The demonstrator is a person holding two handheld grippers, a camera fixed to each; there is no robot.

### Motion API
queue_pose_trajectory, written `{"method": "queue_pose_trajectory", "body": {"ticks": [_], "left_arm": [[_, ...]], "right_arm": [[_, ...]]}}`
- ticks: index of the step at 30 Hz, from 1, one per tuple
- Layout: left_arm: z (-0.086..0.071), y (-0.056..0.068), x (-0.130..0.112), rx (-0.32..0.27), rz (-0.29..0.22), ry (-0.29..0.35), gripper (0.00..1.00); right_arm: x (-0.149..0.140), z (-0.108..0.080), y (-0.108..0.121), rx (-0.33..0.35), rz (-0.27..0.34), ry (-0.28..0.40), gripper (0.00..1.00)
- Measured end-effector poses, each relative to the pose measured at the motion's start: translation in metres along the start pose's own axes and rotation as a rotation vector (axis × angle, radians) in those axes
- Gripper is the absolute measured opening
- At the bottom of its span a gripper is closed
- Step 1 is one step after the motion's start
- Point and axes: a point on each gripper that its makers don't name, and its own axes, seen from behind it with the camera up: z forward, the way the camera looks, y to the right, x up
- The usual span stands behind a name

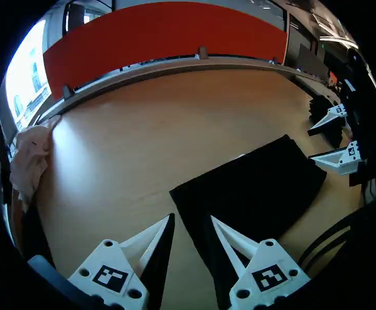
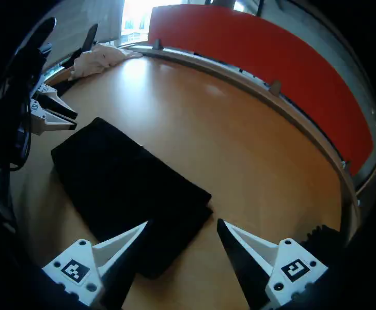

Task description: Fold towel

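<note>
Left gripper (image 1: 191, 217) and right gripper (image 2: 183, 222) are hanging wide open, empty.
I am seeing the black towel (image 1: 255, 186) lying just ahead, long axis running between them.

towel (image 2: 121, 181) | black, folded into flat layered rectangle | lying on wooden table (image 2: 229, 129)
</note>
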Motion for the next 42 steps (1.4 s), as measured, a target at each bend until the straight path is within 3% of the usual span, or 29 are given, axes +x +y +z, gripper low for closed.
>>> {"method": "queue_pose_trajectory", "body": {"ticks": [12, 21, 36, 42], "left_arm": [[-0.015, 0.0, 0.0, 0.004, -0.022, 0.01, 0.4], [-0.035, 0.002, -0.022, 0.014, -0.06, -0.002, 0.4], [-0.061, 0.013, -0.051, 0.022, -0.098, -0.001, 0.4], [-0.071, 0.023, -0.059, -0.002, -0.107, -0.007, 0.4]], "right_arm": [[-0.011, -0.015, -0.008, 0.012, 0.023, 0.008, 0.94], [-0.026, -0.034, -0.021, 0.013, 0.033, 0.013, 0.94], [-0.045, -0.061, -0.036, 0.008, 0.039, 0.022, 0.94], [-0.05, -0.066, -0.038, 0.005, 0.045, 0.025, 0.95]]}}
